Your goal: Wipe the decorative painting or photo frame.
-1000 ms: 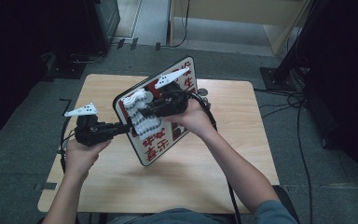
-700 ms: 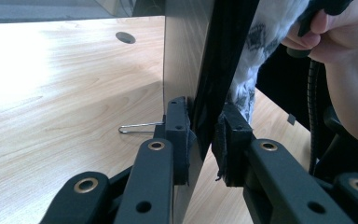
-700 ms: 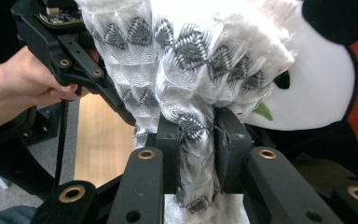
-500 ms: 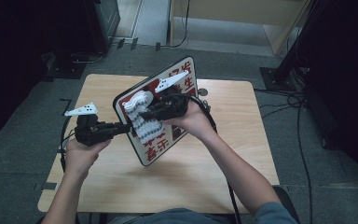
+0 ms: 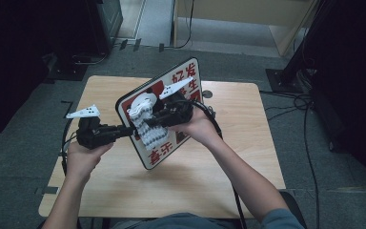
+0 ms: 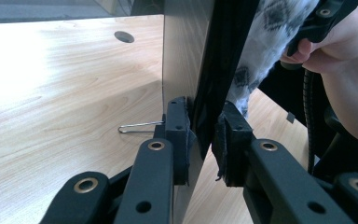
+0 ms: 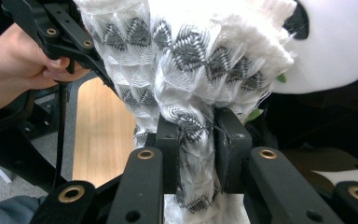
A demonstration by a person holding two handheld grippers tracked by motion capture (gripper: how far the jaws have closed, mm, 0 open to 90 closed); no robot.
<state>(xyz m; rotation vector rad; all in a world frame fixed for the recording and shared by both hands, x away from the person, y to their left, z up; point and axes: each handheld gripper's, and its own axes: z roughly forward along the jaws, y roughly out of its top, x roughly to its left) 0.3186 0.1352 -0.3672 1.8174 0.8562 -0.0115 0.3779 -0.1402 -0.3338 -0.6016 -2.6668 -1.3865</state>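
**A:** Moved much since a second ago?

**B:** Hardly. Only a slight nudge of the right gripper (image 5: 153, 121) and its bunched white knit cloth with grey diamond pattern (image 5: 147, 132) down the printed face. No shift of the left gripper (image 5: 129, 130), nor of the board.

**A:** Which board?

**B:** Flat rectangular sign board with black rim, white ground, red characters and a panda picture (image 5: 183, 81). Tilted up on edge above the pale wooden table (image 5: 195, 186), with the printed face toward the right hand.

**A:** And the grip on each side?

**B:** Left fingers (image 6: 179, 135) pinched narrow on the board's rim, one on the grey back and one on the front. Right fingers (image 7: 168, 149) squeezed tight on a twist of the cloth, with the rest of it fanned out beyond the tips against the panda.

**A:** So what matters for the next stroke?

**B:** Mostly the board's long axis: from the near lower corner, close over the table, up and away to the far top corner. About midway along it, the cloth, just beside the left gripper's hold on the left-hand long edge.

**A:** Meaning?

**B:** Looks like wiping, so probably calls for a stroke along that axis, toward either end, rather than sideways into the left fingers. Falls to the right hand, as the one nearer the face, with the left merely bracing.
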